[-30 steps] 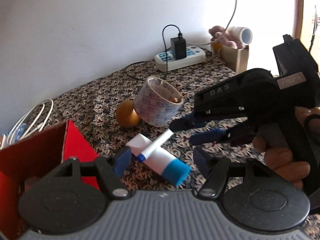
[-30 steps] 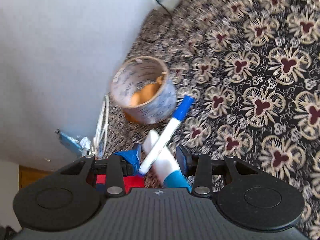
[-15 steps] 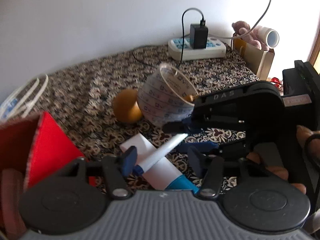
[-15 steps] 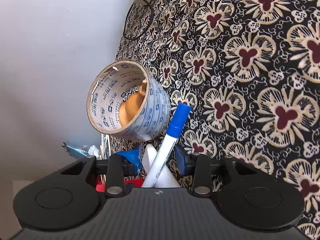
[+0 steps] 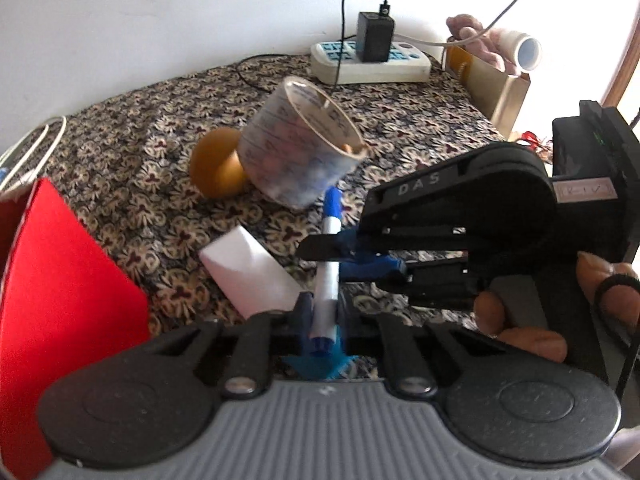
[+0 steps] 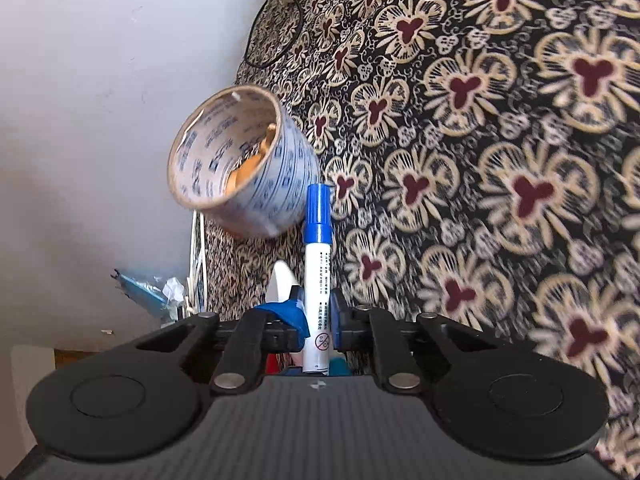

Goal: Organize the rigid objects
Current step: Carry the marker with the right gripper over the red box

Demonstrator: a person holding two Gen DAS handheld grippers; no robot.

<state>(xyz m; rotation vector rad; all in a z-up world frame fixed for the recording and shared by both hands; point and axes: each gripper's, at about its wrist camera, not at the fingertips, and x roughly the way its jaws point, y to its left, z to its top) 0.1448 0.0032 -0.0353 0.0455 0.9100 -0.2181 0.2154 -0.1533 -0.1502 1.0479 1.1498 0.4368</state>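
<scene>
Home room: floral bedspread, power strip, plush toy.

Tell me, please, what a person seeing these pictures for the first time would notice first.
First, the blue-capped marker: both the left claw and the right claw are shut on it above the flowered cloth. Just behind it a roll of printed tape leans against an orange ball, and a red box fills the left edge.

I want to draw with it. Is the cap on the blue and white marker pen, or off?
On. The blue cap sits on the far end of the blue and white marker pen, beside the roll of printed tape.
</scene>
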